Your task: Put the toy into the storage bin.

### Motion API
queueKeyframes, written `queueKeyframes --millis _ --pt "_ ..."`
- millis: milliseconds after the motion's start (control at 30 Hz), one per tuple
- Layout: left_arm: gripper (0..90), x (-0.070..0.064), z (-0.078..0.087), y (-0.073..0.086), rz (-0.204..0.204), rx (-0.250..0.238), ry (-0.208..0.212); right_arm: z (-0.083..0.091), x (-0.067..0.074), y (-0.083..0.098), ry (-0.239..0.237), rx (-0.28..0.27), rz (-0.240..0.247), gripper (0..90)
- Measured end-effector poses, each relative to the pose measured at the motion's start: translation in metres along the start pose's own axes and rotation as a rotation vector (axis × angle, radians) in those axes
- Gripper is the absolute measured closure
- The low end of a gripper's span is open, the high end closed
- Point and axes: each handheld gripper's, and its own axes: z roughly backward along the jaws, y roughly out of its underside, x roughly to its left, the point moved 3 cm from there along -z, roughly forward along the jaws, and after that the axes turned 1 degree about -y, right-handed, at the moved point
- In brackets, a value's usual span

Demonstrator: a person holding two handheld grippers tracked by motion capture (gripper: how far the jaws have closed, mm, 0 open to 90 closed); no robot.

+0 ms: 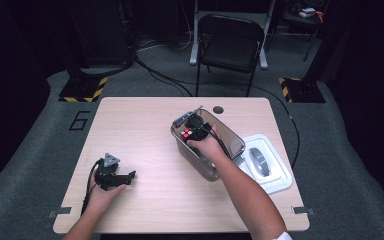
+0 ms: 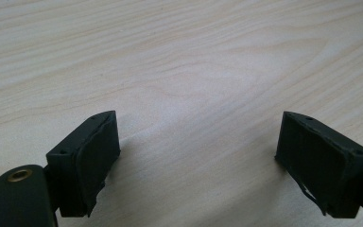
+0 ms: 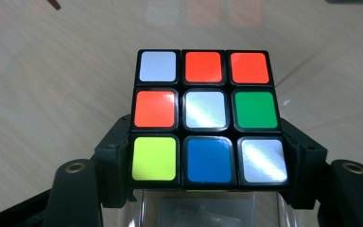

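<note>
Pale wood-grain tabletop [image 1: 145,130] carries a clear plastic bin [image 1: 230,137] right of centre, with its white lid [image 1: 280,175] lying beside it near the right edge. The right gripper [image 1: 196,131] reaches into the far end of the bin, and its jaws are clamped on opposite sides of a Rubik's cube [image 3: 207,117], whose scrambled face looks back along the jaws. The cube sits squarely between them, over the bin's interior, so setting it down looks like a straight drop and release. The left gripper [image 1: 130,176] rests well apart on bare wood near the left, jaws spread wide with nothing between them.
</note>
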Motion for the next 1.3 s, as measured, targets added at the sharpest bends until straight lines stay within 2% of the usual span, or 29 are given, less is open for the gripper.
queueKeyframes --millis 333,367,467,667,700,1000,1033,1100,1300 --pt "13.7 0.0 0.0 0.0 0.0 0.0 0.0 -0.0023 0.0006 0.0012 -0.012 0.021 -0.007 33.7" --pt "13.7 0.0 0.0 0.0 0.0 0.0 0.0 -0.003 -0.0001 0.0015 -0.01 0.026 0.004 33.7" --pt "13.7 0.0 0.0 0.0 0.0 0.0 0.0 -0.0043 0.0004 0.0023 -0.011 0.036 -0.008 33.7" --pt "13.8 0.0001 0.0 0.0 -0.001 0.0 0.0 -0.0062 -0.0005 0.0024 -0.01 0.047 0.006 33.7" --pt "13.7 -0.0001 0.0 0.0 0.0 0.0 0.0 -0.0064 0.0005 0.0029 -0.01 0.052 -0.006 33.7" --pt "13.8 0.0001 0.0 0.0 -0.003 0.0 0.002 -0.0081 -0.0006 0.0035 -0.016 0.054 0.013 33.6" --pt "13.8 0.0 0.0 0.0 -0.002 0.0 0.002 -0.0081 0.0005 0.0039 -0.018 0.061 -0.002 33.6" --pt "13.8 0.0001 0.0 0.0 -0.003 0.0 0.002 -0.009 -0.0005 0.0041 -0.015 0.063 0.016 33.6" --pt "13.8 0.0001 0.0 0.0 -0.003 0.0 0.002 -0.0101 -0.0003 0.0047 -0.01 0.073 0.015 33.6"
